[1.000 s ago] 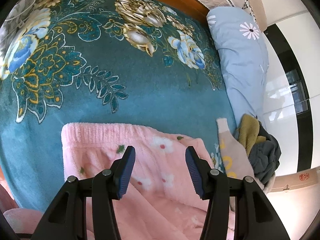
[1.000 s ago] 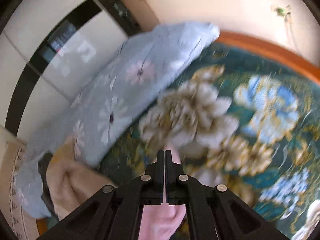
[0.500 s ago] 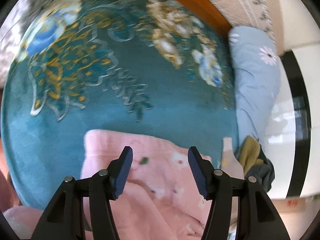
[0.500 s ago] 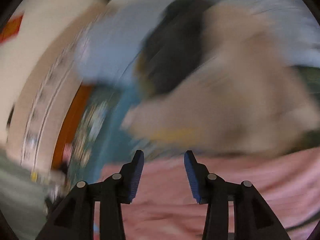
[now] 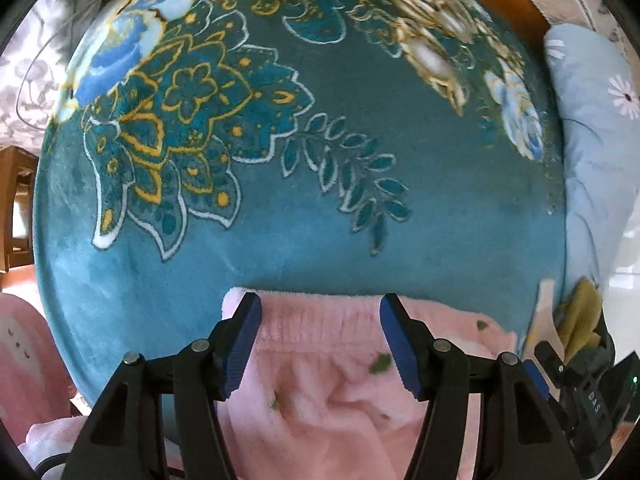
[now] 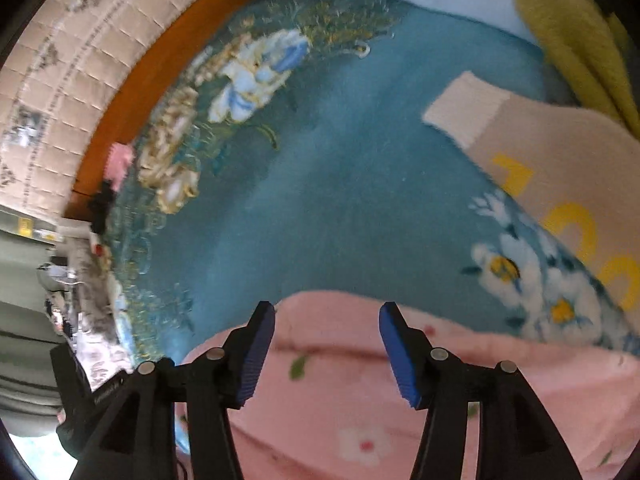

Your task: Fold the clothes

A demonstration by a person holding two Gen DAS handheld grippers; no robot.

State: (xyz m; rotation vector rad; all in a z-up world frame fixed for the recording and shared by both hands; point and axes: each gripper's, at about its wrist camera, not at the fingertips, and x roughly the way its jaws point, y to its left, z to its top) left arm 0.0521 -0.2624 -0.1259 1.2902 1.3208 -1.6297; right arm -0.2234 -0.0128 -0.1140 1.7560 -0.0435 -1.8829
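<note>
On the teal flowered blanket (image 5: 460, 208) that covers the bed, a pink fleece garment (image 5: 320, 392) with small flowers lies near the blanket's near edge, its gathered waistband edge running across the left wrist view just ahead of the fingertips. The left gripper (image 5: 320, 344) hangs over that waistband pointing steeply down, its jaws spread and opening, with the pink cloth below the gap but neither blue pad pressing on it. The right gripper (image 6: 326, 350) hangs the same way over another rounded edge of the pink fleece garment (image 6: 360, 400), its jaws also apart and opening, nothing pinched between them. Both being set astride an edge of the same garment suggests the two hands are lining up for a paired grasp, so that the cloth can be lifted evenly and laid over itself; that is a judgement from the pose, not something shown. The wide bare stretch of blanket beyond the garment would give room for such a fold. Toward the blanket's right edge in the left wrist view, other clothes sit in a heap: a beige knit piece with yellow marks (image 6: 560, 168), an olive-yellow cloth (image 6: 572, 40) and something dark that is hard to make out, likely waiting their turn. A pale blue pillow with daisies (image 5: 600, 120) lies along that same edge, beside the wooden bed frame (image 6: 132, 96).
</note>
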